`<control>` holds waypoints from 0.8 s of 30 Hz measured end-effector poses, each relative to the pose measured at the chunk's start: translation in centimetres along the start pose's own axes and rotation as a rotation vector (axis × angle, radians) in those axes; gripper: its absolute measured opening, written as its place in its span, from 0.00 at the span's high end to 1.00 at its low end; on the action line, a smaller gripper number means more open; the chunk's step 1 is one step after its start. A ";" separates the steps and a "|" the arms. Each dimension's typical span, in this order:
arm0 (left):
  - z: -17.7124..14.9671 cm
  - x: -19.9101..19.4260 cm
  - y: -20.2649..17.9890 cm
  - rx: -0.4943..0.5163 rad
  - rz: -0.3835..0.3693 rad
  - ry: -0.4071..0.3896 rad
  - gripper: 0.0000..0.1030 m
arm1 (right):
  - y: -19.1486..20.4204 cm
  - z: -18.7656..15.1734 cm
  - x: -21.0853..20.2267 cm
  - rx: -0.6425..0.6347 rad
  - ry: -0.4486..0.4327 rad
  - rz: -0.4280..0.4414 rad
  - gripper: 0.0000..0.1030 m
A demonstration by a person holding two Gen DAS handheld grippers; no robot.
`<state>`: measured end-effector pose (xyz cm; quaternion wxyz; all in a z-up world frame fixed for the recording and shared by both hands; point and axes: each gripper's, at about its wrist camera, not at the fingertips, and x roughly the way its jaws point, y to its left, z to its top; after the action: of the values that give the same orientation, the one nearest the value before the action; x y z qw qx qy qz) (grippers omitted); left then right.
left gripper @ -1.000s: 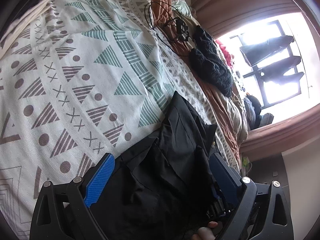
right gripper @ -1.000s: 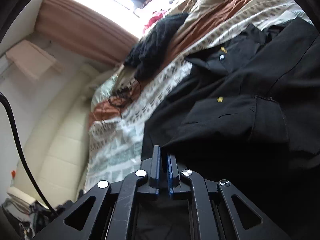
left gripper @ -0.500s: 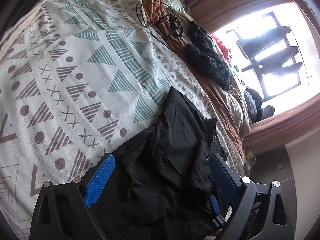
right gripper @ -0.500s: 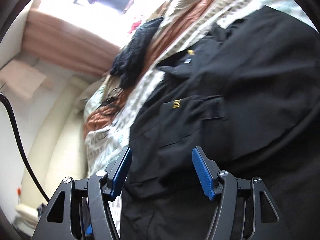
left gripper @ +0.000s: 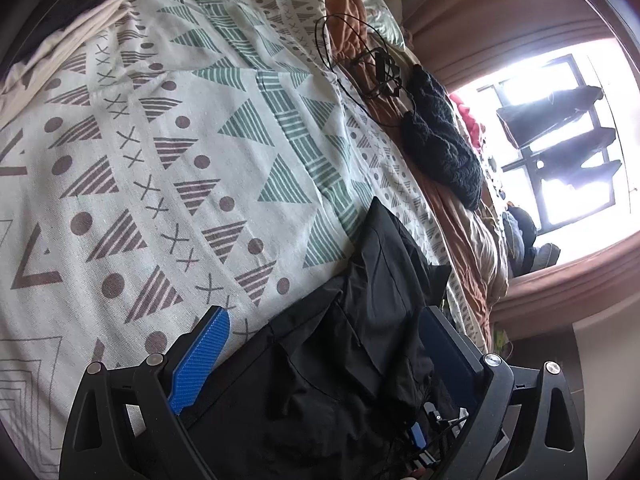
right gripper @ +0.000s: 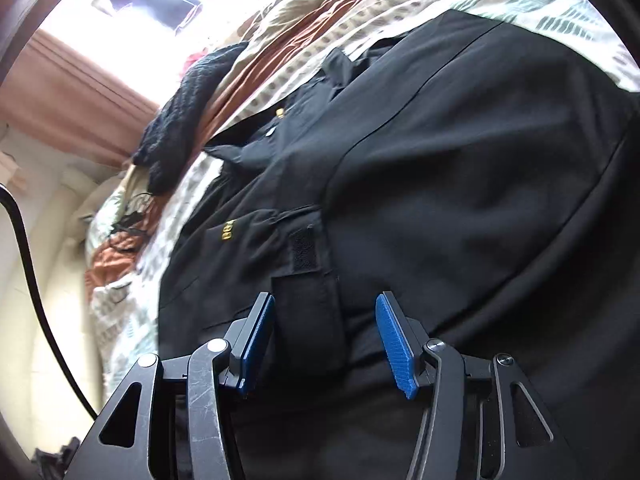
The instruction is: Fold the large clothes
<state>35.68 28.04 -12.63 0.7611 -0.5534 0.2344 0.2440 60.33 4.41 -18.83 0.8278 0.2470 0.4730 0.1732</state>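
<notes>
A large black garment (left gripper: 352, 340) with pockets and small yellow tags lies bunched on the patterned bedspread (left gripper: 180, 152). It fills most of the right wrist view (right gripper: 440, 160). My left gripper (left gripper: 324, 320) is open, its blue fingers wide apart over the garment's near edge, with cloth lying between them. My right gripper (right gripper: 324, 316) is open just above a pocket flap with a velcro strip (right gripper: 304, 252) and holds nothing.
A dark knitted garment (left gripper: 440, 148) and a tangled black cable (left gripper: 372, 64) lie on an orange-brown blanket (left gripper: 452, 216) at the bed's far side. A bright window (left gripper: 560, 140) with curtains is beyond. Folded cloth (left gripper: 60, 28) sits at the top left.
My right gripper was shut one second ago, then opened, and has moved closer to the garment's pocket. My left gripper stays open and has barely shifted.
</notes>
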 end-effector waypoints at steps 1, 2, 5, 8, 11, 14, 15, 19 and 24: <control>0.1 -0.1 0.2 -0.008 0.000 -0.002 0.07 | -0.1 0.0 0.1 -0.002 0.009 0.005 0.47; 0.1 -0.1 0.3 -0.013 0.001 -0.002 0.07 | 0.0 -0.1 0.4 0.000 0.022 0.022 0.47; 0.2 -0.2 0.7 -0.022 0.015 -0.001 0.07 | 0.2 -0.5 1.3 0.078 0.090 0.190 0.50; 0.6 -0.5 1.3 -0.046 0.024 -0.017 0.07 | 2.0 -1.2 1.9 0.051 0.121 0.279 0.54; 0.9 -1.0 1.9 -0.069 0.029 -0.032 0.07 | 5.1 -2.2 2.5 -0.027 0.138 0.329 0.58; 1.2 -1.2 2.1 -0.077 0.033 -0.040 0.07 | 7.9 -3.4 3.2 -0.078 0.165 0.404 0.65; 1.3 -1.3 2.2 -0.075 0.036 -0.042 0.07 | 9.2 -4.0 3.4 -0.108 0.175 0.428 0.65; 1.4 -1.2 2.2 -0.061 0.066 -0.051 0.07 | 13.2 -6.6 3.9 -0.232 0.232 0.465 0.65; 1.0 -0.4 1.9 -0.039 0.092 -0.026 0.07 | 13.7 -7.5 3.1 -0.277 0.236 0.408 0.65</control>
<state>34.29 29.44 -13.53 0.7412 -0.5534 0.2449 0.2906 54.63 19.03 -16.33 0.7408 0.2000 0.4784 0.4270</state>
